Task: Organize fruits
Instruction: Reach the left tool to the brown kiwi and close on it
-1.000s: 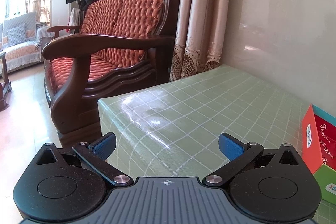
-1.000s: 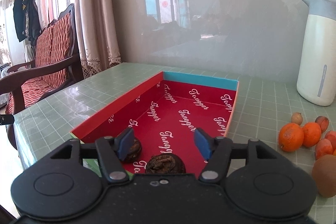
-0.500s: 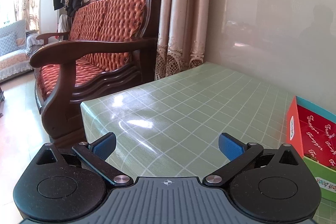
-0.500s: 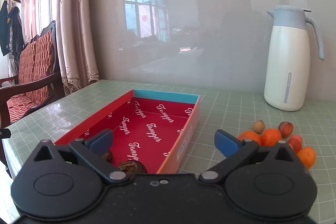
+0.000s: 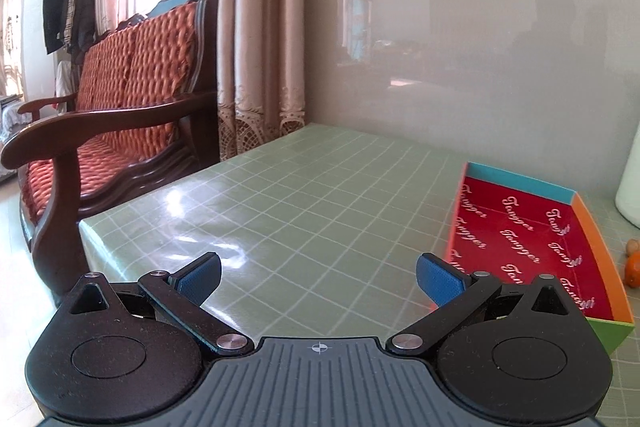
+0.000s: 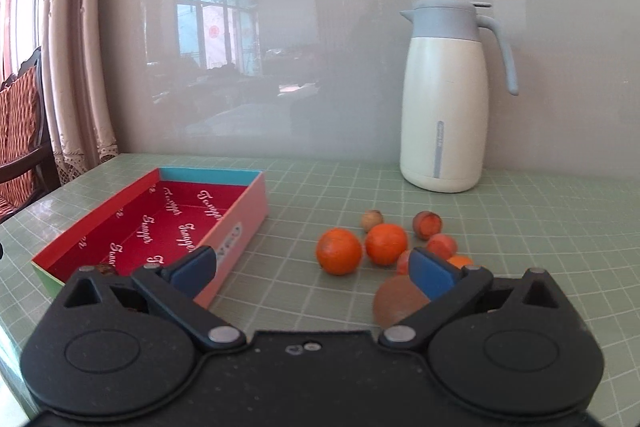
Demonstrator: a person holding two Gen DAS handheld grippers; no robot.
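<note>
Oranges (image 6: 339, 251) and smaller fruits cluster on the green table (image 6: 520, 227) right of the red box (image 6: 172, 223); both the right gripper (image 6: 312, 269) and left gripper (image 5: 318, 277) are wide open and empty, so picking another fruit likely comes next.

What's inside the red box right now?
In the right wrist view, the red box shows mostly bare printed floor, with one dark round fruit at its near end. The right gripper body covers the near corner, so more may be hidden.
</note>
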